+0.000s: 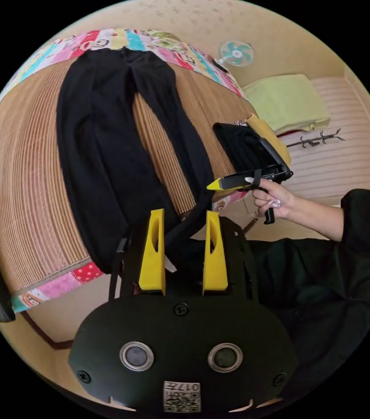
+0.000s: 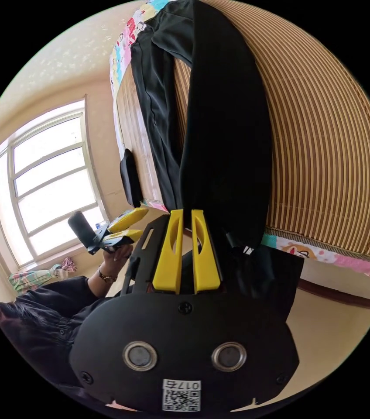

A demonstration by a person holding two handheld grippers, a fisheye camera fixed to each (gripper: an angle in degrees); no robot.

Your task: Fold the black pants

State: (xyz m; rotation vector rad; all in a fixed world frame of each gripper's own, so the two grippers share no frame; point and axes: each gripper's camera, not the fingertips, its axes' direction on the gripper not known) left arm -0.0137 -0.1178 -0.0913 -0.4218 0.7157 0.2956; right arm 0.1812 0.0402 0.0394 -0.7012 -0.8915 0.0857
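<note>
Striped bamboo matting (image 1: 28, 174) covers the bed, edged by a cartoon-print sheet (image 1: 58, 286). Across it my black pants (image 1: 102, 166) lie spread, waist at the far edge, both leg ends hanging off the near side. My left gripper (image 1: 184, 227) stands parted around one leg end without pinching it. My right gripper (image 2: 185, 227) looks nearly closed at the other hem; whether cloth sits between its jaws, I cannot tell.

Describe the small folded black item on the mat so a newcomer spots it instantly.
Find the woven bamboo mat with its cartoon-print border. The black pants lie spread across it; beside them at the edge sits a folded black garment, compact rather than spread out, next to a mustard-yellow cloth.
</note>
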